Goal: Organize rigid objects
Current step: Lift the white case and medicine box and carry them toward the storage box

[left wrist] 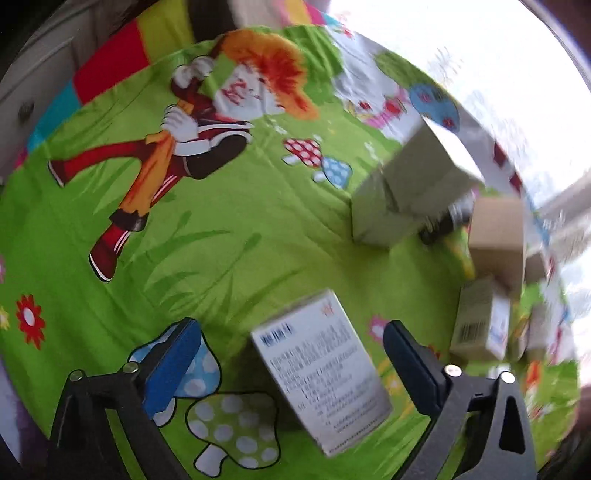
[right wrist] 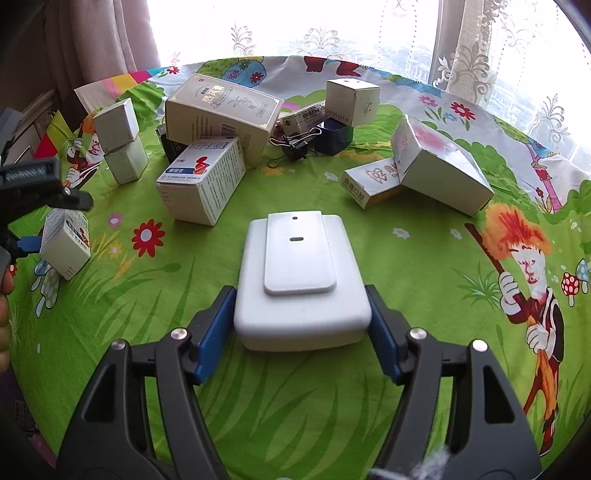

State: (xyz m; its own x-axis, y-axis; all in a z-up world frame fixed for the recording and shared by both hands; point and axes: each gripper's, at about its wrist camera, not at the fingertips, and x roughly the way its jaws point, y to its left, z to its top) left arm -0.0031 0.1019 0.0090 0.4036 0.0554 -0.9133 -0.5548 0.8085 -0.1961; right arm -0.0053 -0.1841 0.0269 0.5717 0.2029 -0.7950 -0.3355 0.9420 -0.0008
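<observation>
The table wears a bright green cartoon tablecloth (right wrist: 280, 406), with an orange-haired kid swinging a stick printed near its right edge and mushrooms and red flowers scattered about. Beyond the far edge hang white lace curtains (right wrist: 476, 62) over a bright window (right wrist: 295, 26), with a heavier pinkish drape (right wrist: 99, 40) past the far-left corner.

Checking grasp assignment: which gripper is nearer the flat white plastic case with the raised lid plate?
Right. The right gripper straddles the white plastic case, pads at its sides. The left gripper is far off at the cloth's edge, around a small white medicine box.
</observation>
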